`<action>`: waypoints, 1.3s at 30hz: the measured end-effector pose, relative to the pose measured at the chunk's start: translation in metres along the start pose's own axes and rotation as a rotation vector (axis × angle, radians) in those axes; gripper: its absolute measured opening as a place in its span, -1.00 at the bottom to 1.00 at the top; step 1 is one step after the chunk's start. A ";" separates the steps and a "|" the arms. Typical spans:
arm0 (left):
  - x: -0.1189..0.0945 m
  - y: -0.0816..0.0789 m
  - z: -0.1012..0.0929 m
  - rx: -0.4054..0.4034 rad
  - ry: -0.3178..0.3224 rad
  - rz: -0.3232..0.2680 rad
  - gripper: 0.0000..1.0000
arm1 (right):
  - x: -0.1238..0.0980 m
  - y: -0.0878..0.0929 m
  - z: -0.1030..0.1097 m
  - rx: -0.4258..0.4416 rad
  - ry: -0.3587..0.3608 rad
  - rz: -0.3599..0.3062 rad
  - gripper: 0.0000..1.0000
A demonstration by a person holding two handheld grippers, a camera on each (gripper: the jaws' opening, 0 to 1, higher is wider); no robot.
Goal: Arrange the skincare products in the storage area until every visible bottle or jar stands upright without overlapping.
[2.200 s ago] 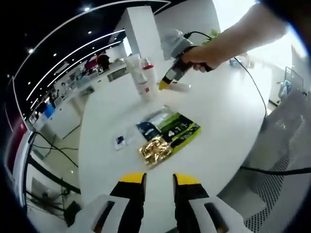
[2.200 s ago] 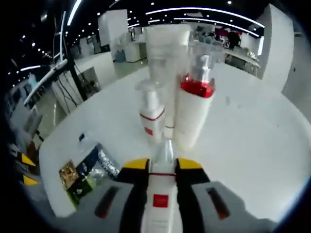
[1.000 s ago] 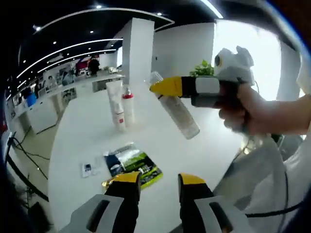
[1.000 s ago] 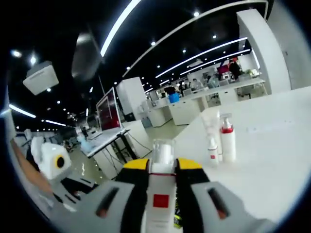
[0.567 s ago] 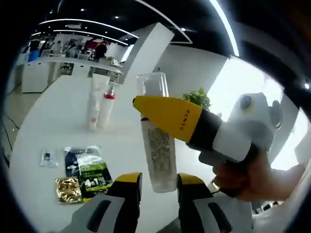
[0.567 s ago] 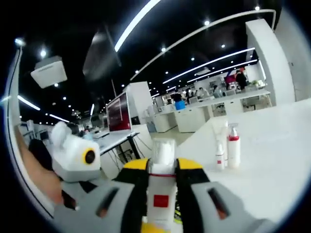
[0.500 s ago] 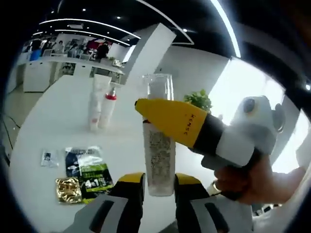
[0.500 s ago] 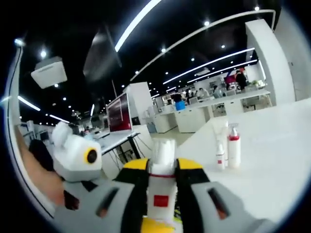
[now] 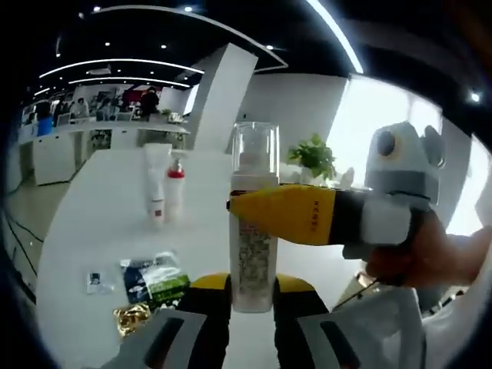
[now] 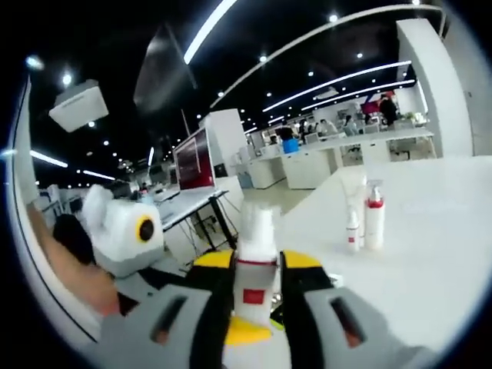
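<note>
Bottle, frosted cylinder with clear cap, pinched by both right gripper and left gripper.

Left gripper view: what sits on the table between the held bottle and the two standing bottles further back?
Nothing: in the left gripper view, bare white table separates the held bottle from the standing bottles. The snack packets lie lower, off that stretch.

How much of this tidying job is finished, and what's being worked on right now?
Done: a small group of bottles already stands upright at the far side of the white table. In hand: a clear-capped bottle is held upright in the air, the right gripper clamped on its middle and the left gripper closing around its base. Left: setting it upright on the table, apart from the others.
</note>
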State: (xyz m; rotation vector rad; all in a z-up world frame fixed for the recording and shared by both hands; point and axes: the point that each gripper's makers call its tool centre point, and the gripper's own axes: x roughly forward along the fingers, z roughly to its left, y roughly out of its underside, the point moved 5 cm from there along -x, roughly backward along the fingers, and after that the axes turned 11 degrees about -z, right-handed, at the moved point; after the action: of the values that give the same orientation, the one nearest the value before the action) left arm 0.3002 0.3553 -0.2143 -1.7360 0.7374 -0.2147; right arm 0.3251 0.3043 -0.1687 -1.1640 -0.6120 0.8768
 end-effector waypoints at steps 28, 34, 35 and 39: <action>-0.067 -0.004 0.057 0.332 -0.191 0.112 -0.33 | 0.020 -0.020 -0.052 -0.087 0.098 -0.007 -0.60; -0.107 0.012 0.096 0.441 -0.353 0.241 -0.33 | 0.037 -0.029 -0.091 -0.151 0.204 -0.034 -0.60; -0.109 0.019 0.098 0.431 -0.361 0.263 -0.32 | 0.039 -0.030 -0.097 -0.157 0.226 -0.036 -0.60; -0.112 0.042 0.098 0.415 -0.369 0.276 -0.34 | 0.054 -0.026 -0.126 -0.202 0.311 -0.035 -0.59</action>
State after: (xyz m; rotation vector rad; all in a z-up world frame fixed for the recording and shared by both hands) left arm 0.2463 0.4939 -0.2571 -1.2178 0.5998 0.1338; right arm 0.4617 0.2802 -0.1834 -1.4348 -0.4704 0.5962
